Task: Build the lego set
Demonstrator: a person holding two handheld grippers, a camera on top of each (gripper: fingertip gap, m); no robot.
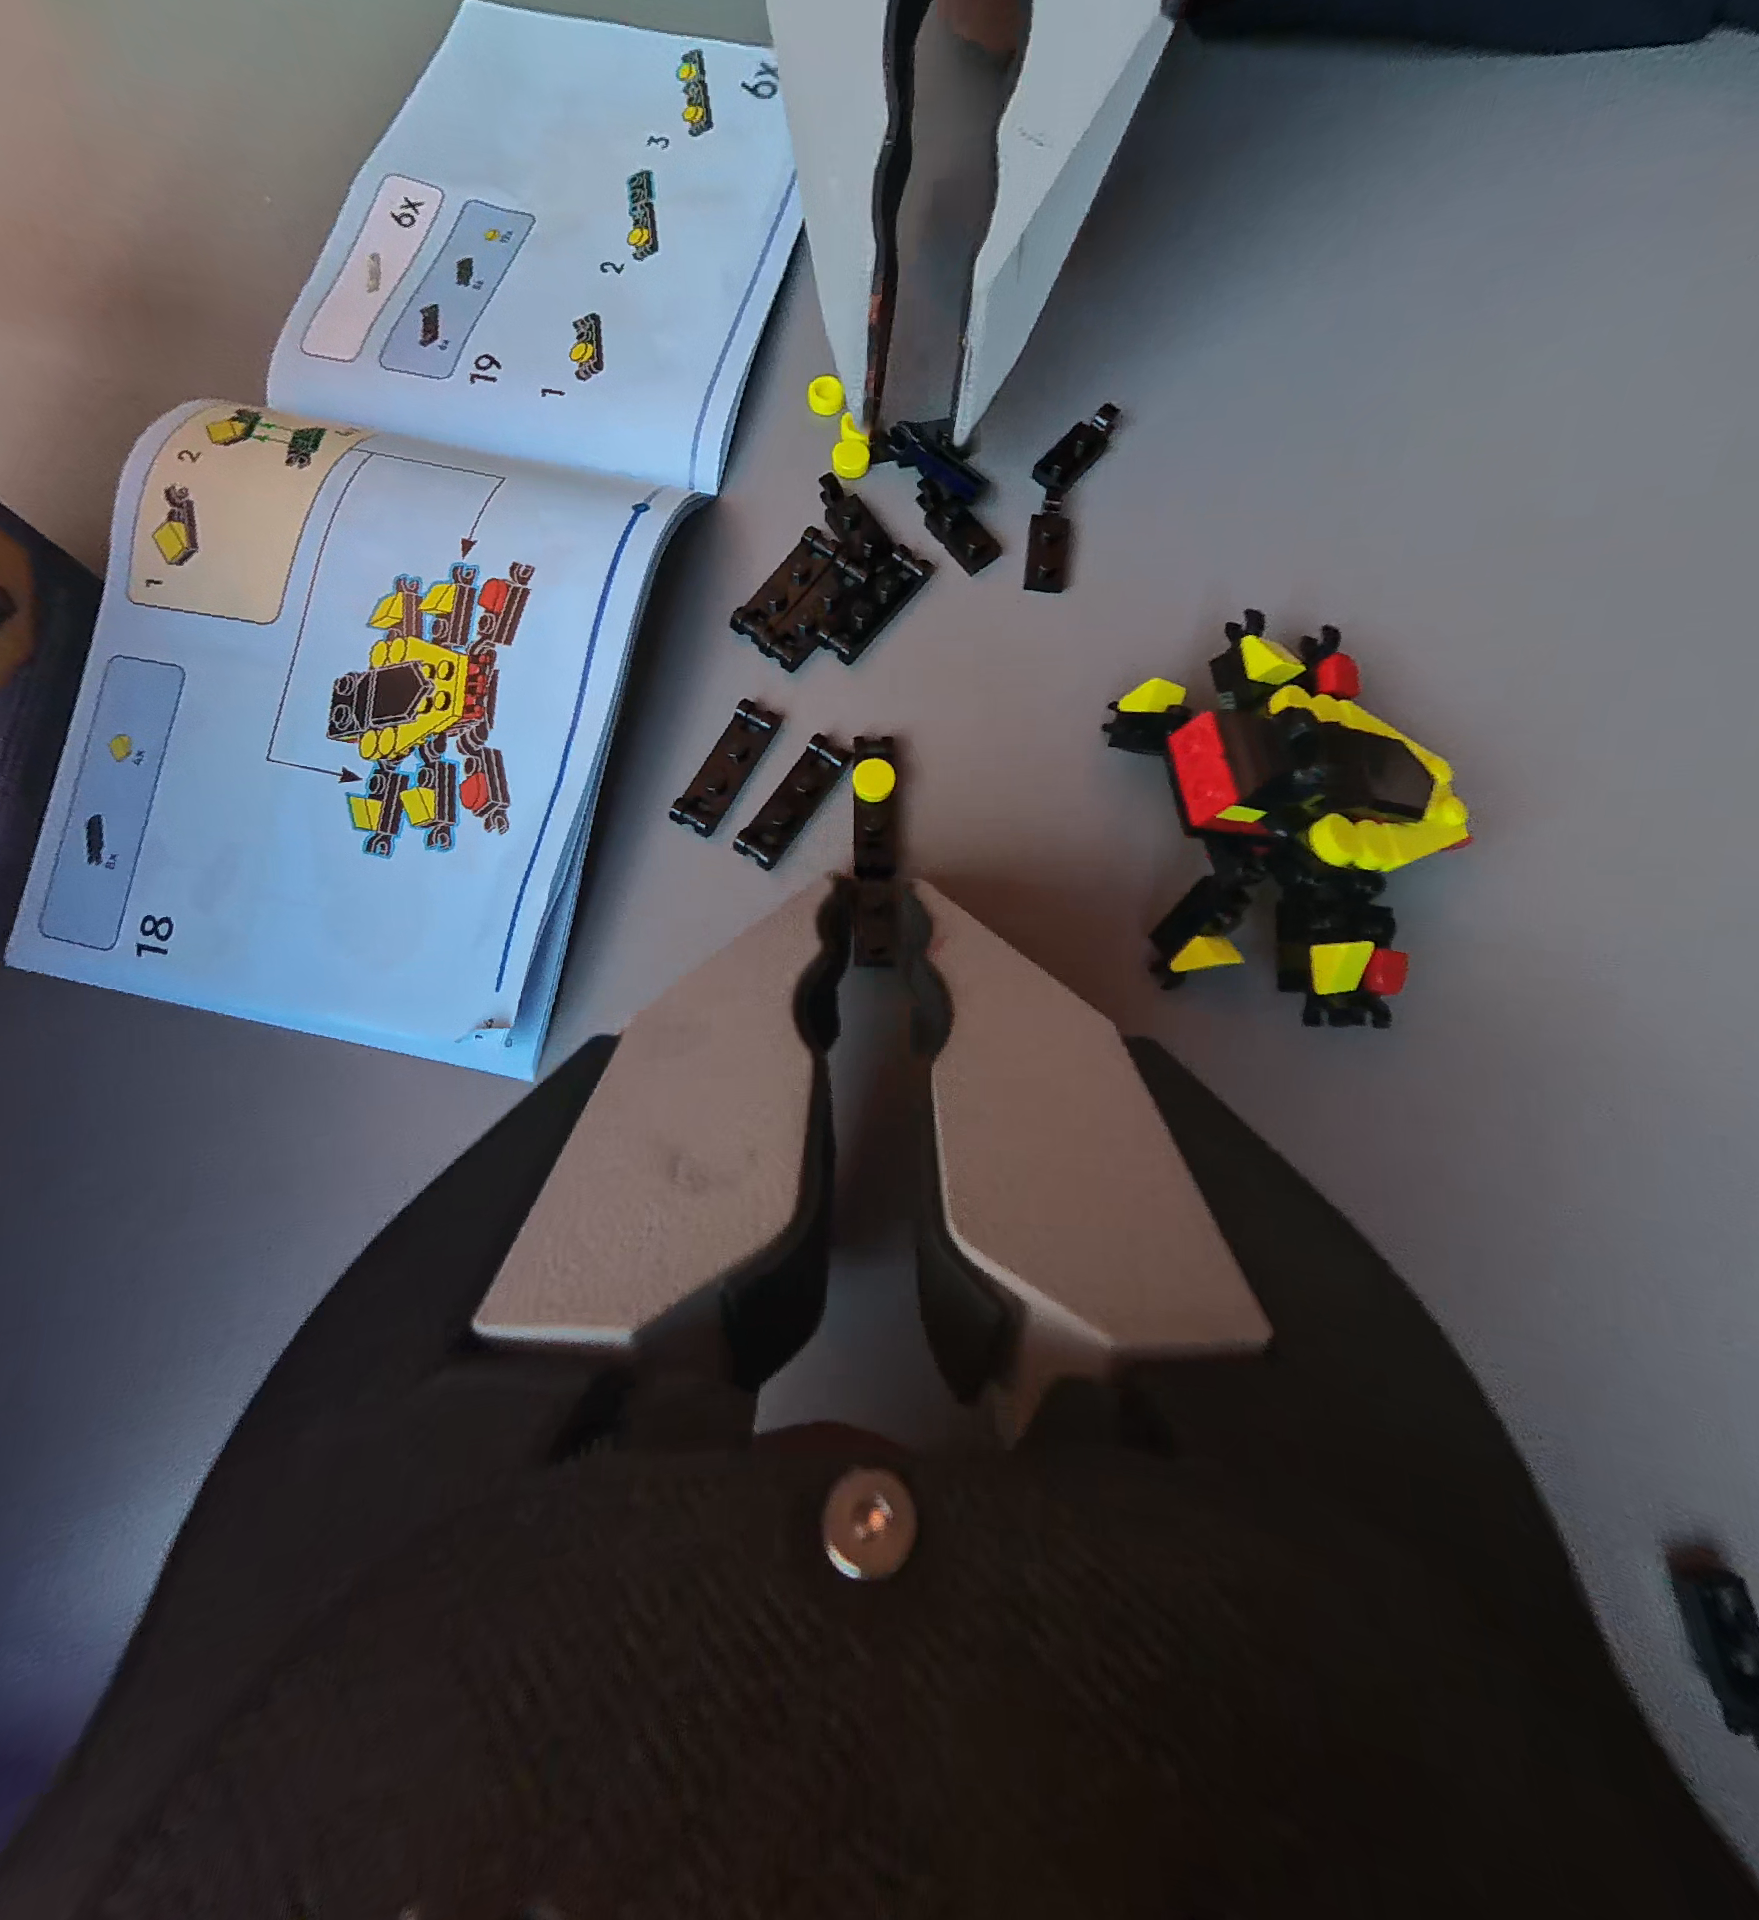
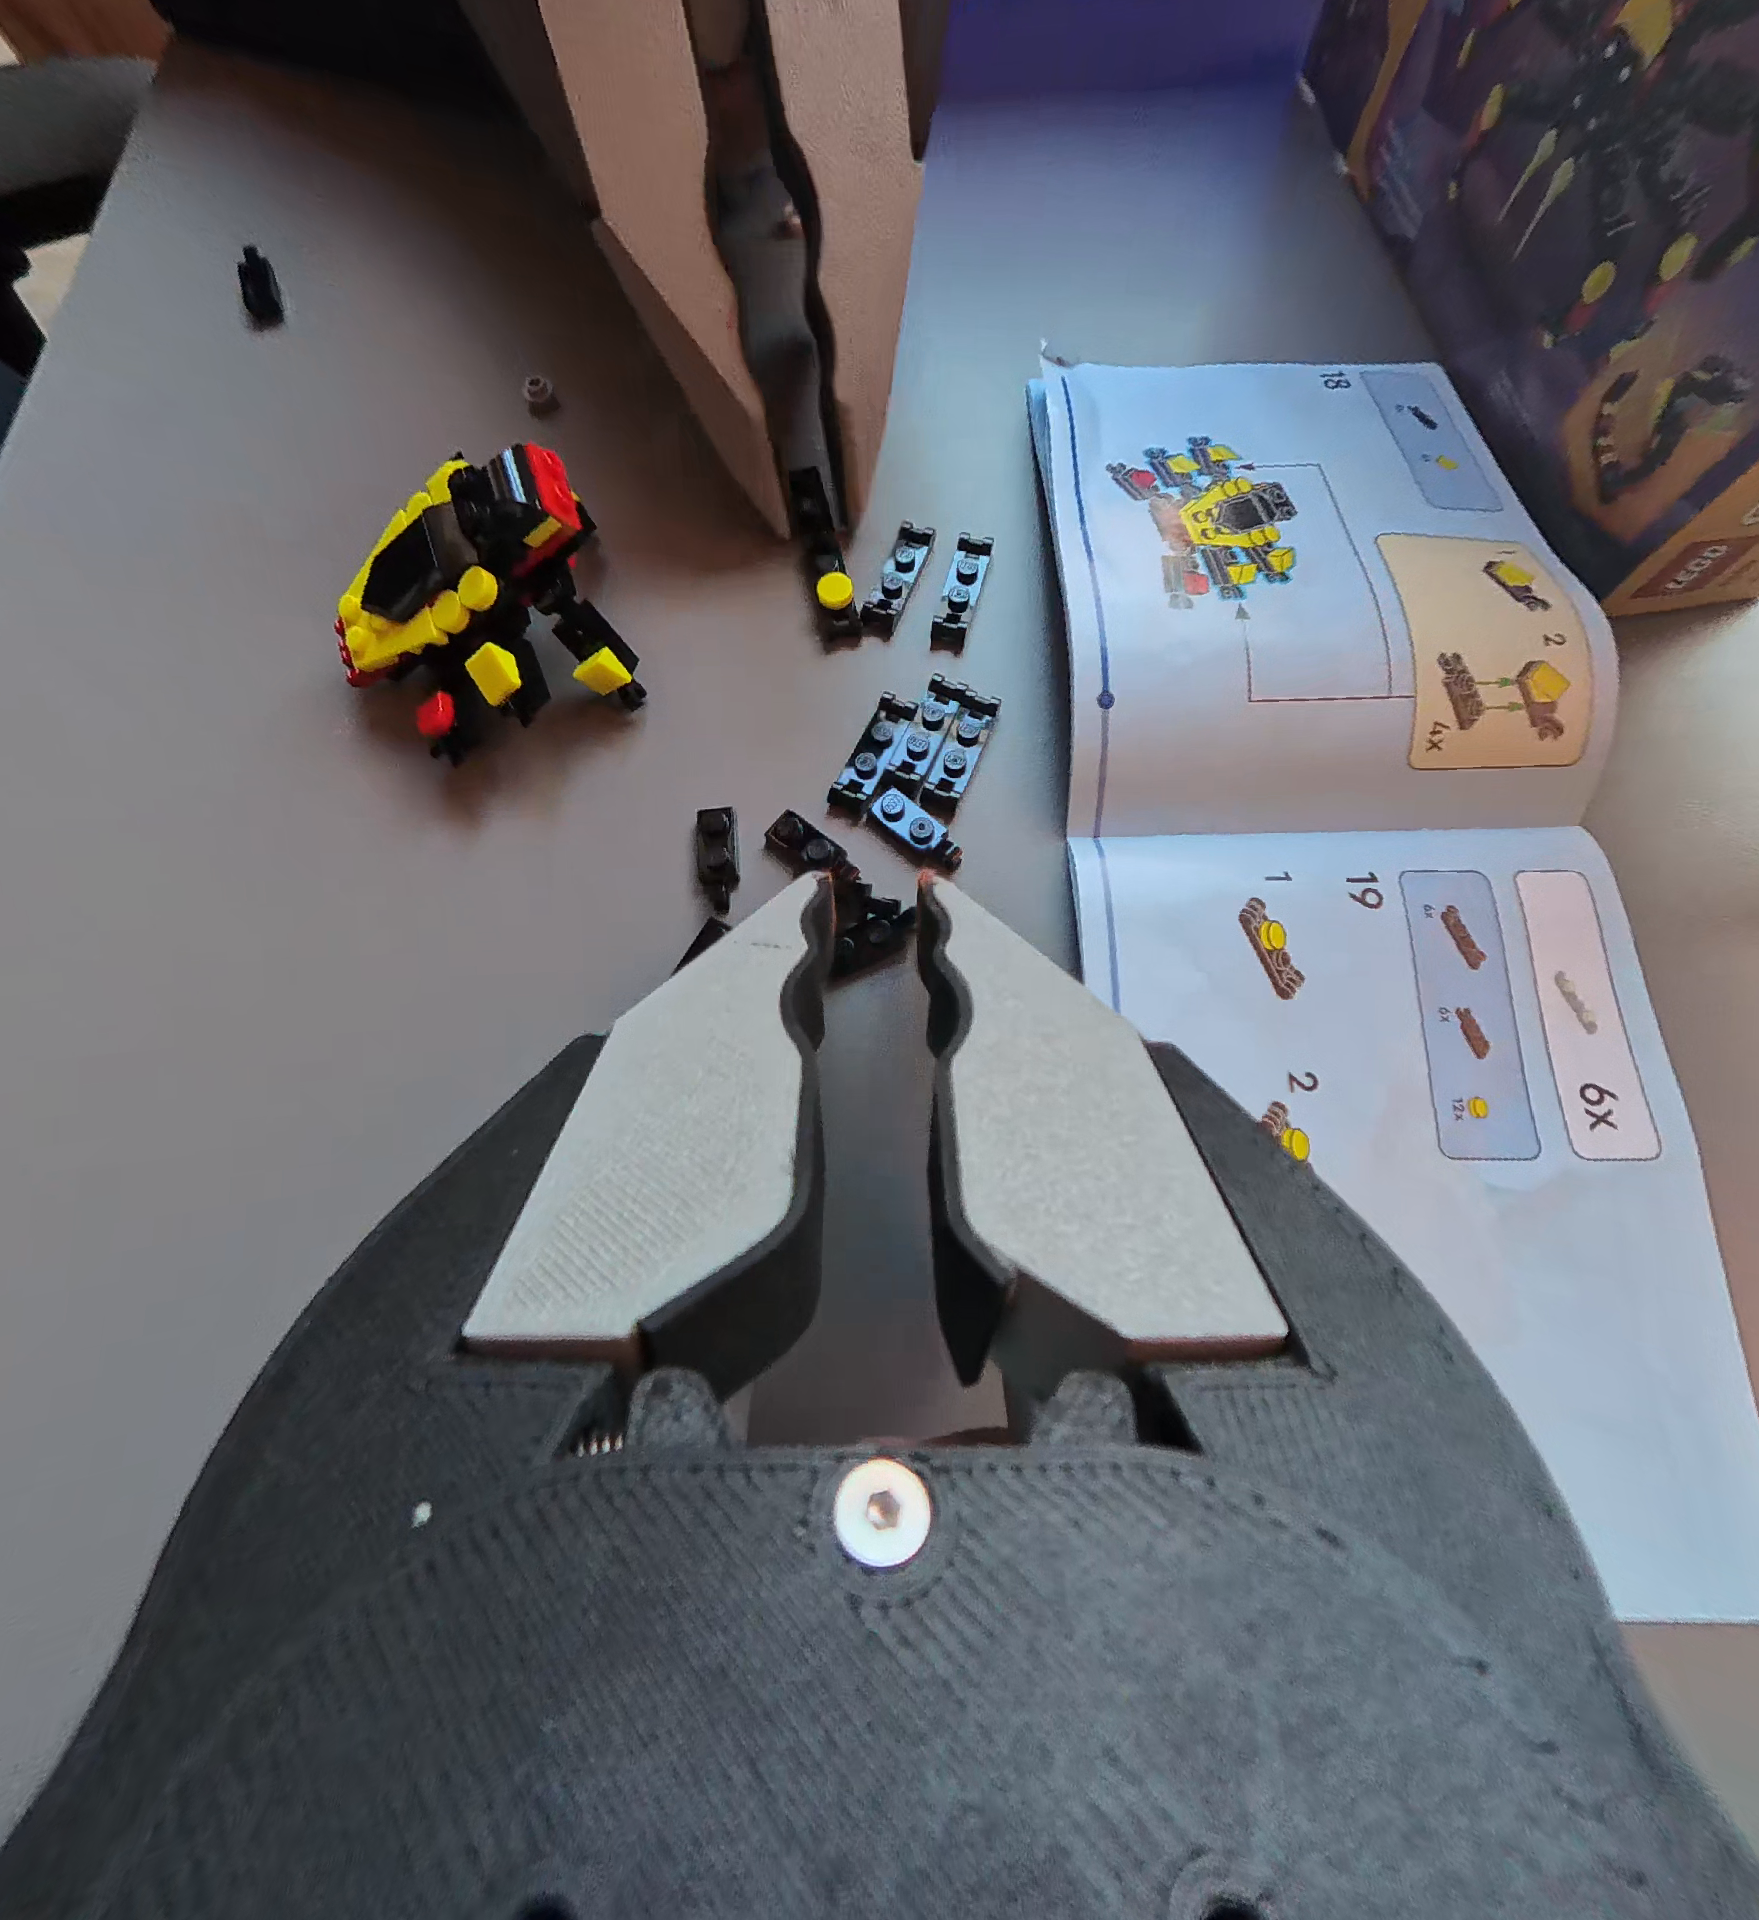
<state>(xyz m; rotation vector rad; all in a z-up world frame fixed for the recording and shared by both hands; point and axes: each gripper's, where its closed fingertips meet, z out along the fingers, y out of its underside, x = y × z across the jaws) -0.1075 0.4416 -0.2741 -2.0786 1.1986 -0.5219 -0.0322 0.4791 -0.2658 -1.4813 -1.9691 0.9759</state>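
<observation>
The purple box (image 2: pixel 1623 281) beside the booklet (image 2: pixel 1374 727) is cut off by the frame edge. A lone black piece (image 1: pixel 1727 1652), well apart from the booklet, is too blurred to identify.

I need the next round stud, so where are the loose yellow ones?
In the left wrist view, the loose yellow studs lie at the far right claw, beside the open booklet and beyond the black plates.

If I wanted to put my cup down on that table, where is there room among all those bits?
Bare grey table lies on the far side of the yellow-and-black model from the open booklet, reaching to the table edge. It is crowded between model and booklet: loose black plates, yellow studs, and both grippers, left and right, working there.
</observation>
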